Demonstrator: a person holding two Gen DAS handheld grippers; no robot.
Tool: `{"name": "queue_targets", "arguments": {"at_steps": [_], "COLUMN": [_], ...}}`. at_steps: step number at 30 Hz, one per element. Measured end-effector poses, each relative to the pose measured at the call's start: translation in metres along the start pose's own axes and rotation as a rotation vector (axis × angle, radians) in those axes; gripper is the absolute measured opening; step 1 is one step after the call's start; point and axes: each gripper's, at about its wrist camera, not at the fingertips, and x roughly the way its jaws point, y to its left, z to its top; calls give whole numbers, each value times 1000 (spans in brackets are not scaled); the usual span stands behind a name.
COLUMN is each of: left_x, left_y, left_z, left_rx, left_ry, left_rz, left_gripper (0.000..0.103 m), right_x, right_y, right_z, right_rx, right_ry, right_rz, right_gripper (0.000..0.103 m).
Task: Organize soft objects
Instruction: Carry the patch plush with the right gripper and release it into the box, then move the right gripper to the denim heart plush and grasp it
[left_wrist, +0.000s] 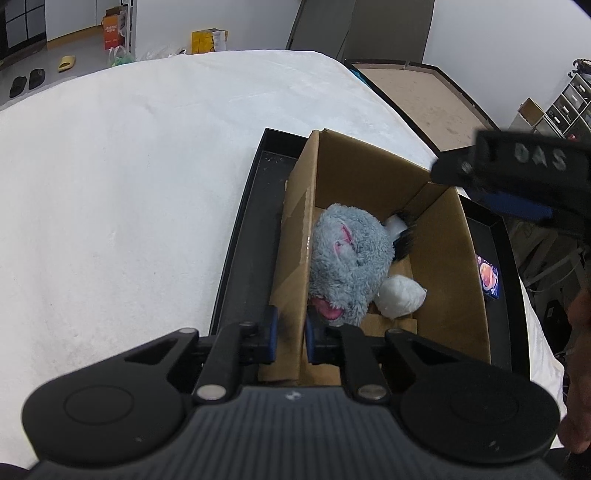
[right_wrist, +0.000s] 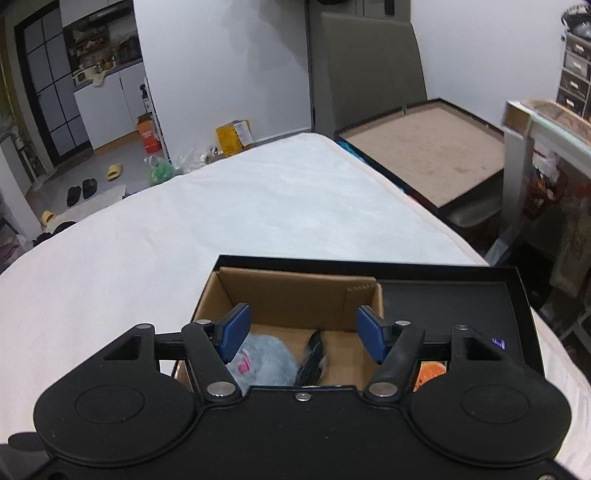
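A cardboard box (left_wrist: 443, 258) stands in a black tray (left_wrist: 251, 240) on a white cover. Inside lie a grey plush toy (left_wrist: 347, 266) with pink marks, a white soft bundle (left_wrist: 400, 297) and a black-and-white furry piece (left_wrist: 404, 240). My left gripper (left_wrist: 290, 334) is shut on the box's left wall, with cardboard pinched between the blue pads. My right gripper (right_wrist: 304, 332) hangs open over the box (right_wrist: 295, 291), nothing between its pads (right_wrist: 234, 332); the grey plush (right_wrist: 269, 358) and the dark furry piece (right_wrist: 314, 358) lie below it. Its black body (left_wrist: 532, 158) shows at upper right in the left wrist view.
A small colourful card (left_wrist: 489, 275) lies in the tray right of the box, and something orange (right_wrist: 430, 371) shows there in the right wrist view. The white cover (right_wrist: 221, 221) stretches left and far. A black-framed brown board (right_wrist: 424, 147) lies beyond its right edge.
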Motion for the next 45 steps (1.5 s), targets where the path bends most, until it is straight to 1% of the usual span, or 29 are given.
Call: {"name": "queue_targets", "arguments": {"at_steps": [11, 14, 15, 16, 18, 19, 20, 23, 27, 30, 32, 34, 40, 45], "left_x": [-5, -7, -8, -7, -8, -8, -9, -13, -17, -18, -17, -14, 3, 16], "left_y": [-5, -10, -12, -13, -12, -12, -12, -16, -22, -34, -42, -49, -63, -71], "left_z": [0, -1, -1, 0, 0, 1, 1, 2, 7, 12, 15, 17, 20, 20], "left_rx": [9, 34, 47, 55, 45, 35, 34, 43, 35, 78, 104, 116, 127, 126], "left_ry": [-8, -11, -9, 2, 26, 33, 35, 28, 39, 40, 36, 42, 76, 90], "left_rz": [24, 58, 73, 84, 75, 73, 77, 115, 122, 138, 152, 162, 186, 227], "left_gripper": [15, 20, 22, 25, 33, 40, 44, 50, 54, 57, 64, 68, 71, 72], "right_x": [-13, -18, -19, -20, -21, -20, -20, -19, -16, -11, -7, -3, 8, 20], "right_y": [-44, -54, -58, -62, -72, -76, -79, -91, -102, -112, -118, -125, -145, -153], "right_z": [-23, -29, -31, -32, -36, -38, -41, -49, -63, -72, -79, -85, -103, -113], "right_rx": [68, 72, 74, 81, 102, 112, 122, 141, 155, 184, 211, 235, 307, 339], "right_ry": [36, 35, 35, 36, 41, 46, 50, 64, 88, 115, 131, 143, 155, 185], "right_rz": [-46, -51, -54, -59, -62, -63, -62, -56, -44, -36, -33, -26, 22, 30], "right_gripper": [63, 64, 65, 67, 68, 68, 68, 68, 68, 68, 69, 74, 75, 75]}}
